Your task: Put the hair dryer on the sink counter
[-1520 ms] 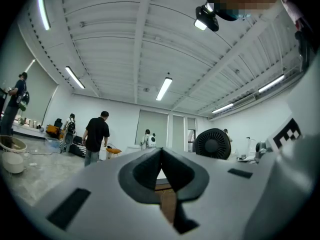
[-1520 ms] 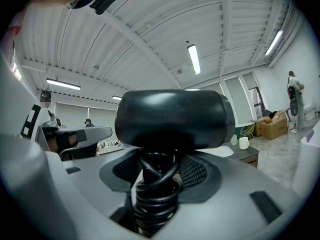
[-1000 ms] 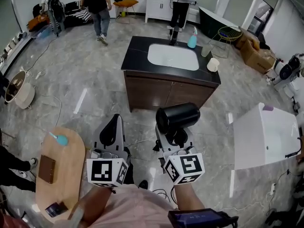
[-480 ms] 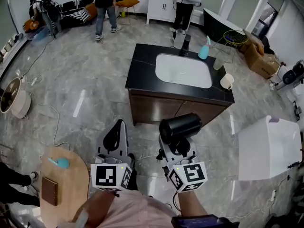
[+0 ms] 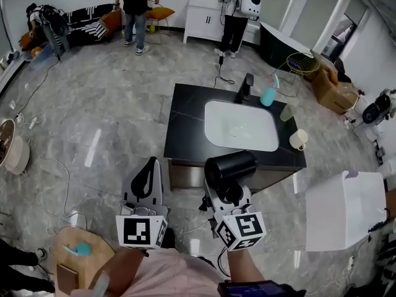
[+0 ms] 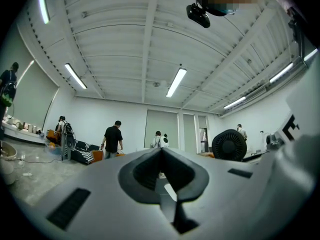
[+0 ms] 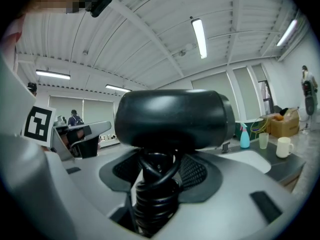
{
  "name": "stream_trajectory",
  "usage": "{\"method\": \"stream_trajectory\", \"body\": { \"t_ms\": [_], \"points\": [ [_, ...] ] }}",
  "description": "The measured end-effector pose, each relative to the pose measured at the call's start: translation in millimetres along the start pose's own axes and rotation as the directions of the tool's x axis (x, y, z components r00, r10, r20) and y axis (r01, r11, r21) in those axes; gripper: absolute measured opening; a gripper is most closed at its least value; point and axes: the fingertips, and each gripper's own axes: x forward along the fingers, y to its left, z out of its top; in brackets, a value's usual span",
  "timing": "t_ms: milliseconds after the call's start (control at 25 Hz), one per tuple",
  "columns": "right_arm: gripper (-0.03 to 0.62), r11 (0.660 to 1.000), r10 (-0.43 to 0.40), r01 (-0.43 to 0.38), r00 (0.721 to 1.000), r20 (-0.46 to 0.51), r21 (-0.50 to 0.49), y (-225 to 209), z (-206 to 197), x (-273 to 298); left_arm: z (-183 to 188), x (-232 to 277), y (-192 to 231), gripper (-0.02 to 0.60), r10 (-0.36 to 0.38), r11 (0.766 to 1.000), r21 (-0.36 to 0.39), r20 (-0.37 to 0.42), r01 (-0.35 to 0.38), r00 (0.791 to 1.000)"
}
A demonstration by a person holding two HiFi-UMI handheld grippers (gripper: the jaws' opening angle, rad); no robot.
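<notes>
The surface point(image 5: 185, 125) with the sink point(image 5: 240, 125) is much nearer than a second ago, so the walk is almost over. The dryer point(image 5: 230, 167) is not down yet. It is up in the air by the front edge. The right gripper point(image 5: 227, 189) has its fingers point(image 7: 220, 179) closed on the handle. The dryer's long body lies flat, left to right, with the grille end to the left. The left gripper point(image 5: 147, 178) is closed and holds nothing.

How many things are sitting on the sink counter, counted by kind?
Teal spray bottle: 1
Cups: 2, a clear cup and a white mug
Black faucet: 1
Hair dryer: 0 there; the right gripper holds it
Total: 4
</notes>
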Motion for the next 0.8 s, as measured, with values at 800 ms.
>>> {"method": "stream_trajectory", "body": {
  "t_ms": [800],
  "points": [
    [0.224, 1.0, 0.005, -0.004, 1.0, 0.02, -0.031, -61, 39, 128, -29, 133, 36, 0.009, 0.002, 0.999, 0.038, 0.001, -0.002, 1.0]
  ]
}}
